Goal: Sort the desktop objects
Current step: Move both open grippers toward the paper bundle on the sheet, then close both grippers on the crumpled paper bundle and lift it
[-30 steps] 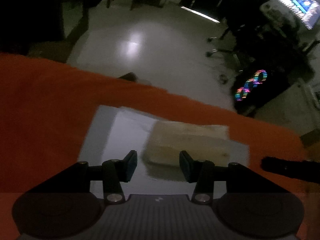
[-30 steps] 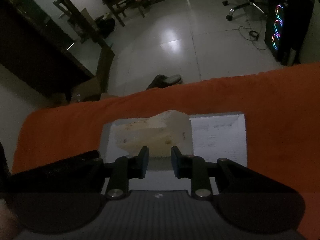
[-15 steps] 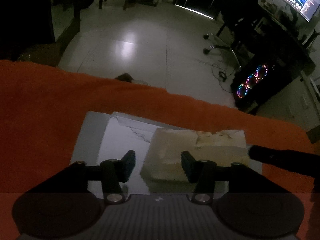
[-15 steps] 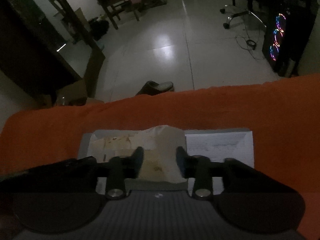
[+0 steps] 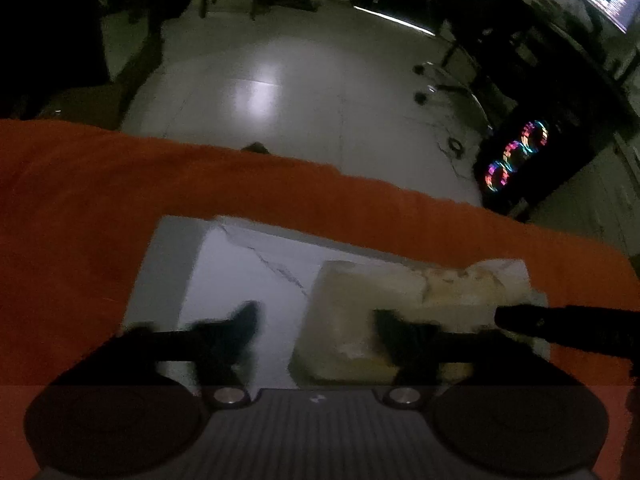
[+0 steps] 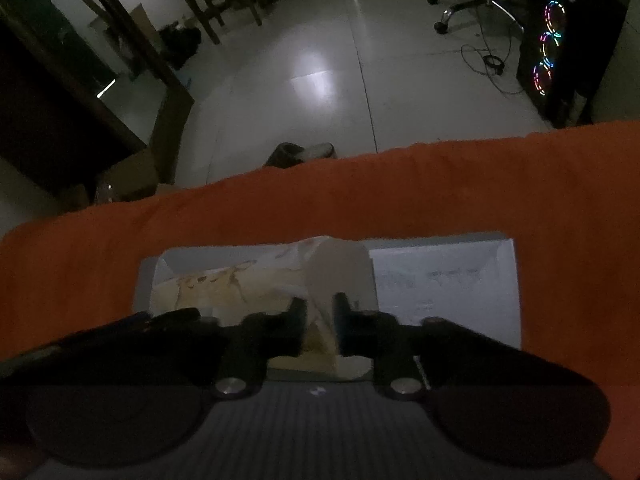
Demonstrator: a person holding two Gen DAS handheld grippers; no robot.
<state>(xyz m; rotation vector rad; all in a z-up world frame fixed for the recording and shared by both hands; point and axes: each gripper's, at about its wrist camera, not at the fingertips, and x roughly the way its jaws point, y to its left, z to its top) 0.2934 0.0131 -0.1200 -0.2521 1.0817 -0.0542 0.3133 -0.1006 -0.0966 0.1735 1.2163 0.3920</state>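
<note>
Judging from how things lay, the sorting was somewhere in its middle and could not be called finished. On the orange cloth (image 6: 440,196) a pale grey sheet (image 5: 224,280) was spread, and on its right half, as seen by the left wrist camera, a cream-coloured soft package (image 5: 368,304) — perhaps a packet of tissues, though this could not be told in the dim light — was lying. No other desktop objects could be made out in either view, so how many things were already sorted was not shown.

The right gripper (image 6: 320,316) was closed almost fully, and a raised whitish fold of the package's wrapping (image 6: 340,272) was pinched between its two fingers; the grip seemed to be on the thin wrapping only, not on the body. Whether the package was lifted off the sheet or was only tugged could not be decided.

The left gripper (image 5: 316,320) was spread wide and nothing was held by it. Its left finger (image 5: 240,320) was seen over the bare sheet, while the other finger was seen against the near edge of the package — contact looked likely, but the blur did not allow certainty. It was judged that the package was yet to be carried to its place.
</note>
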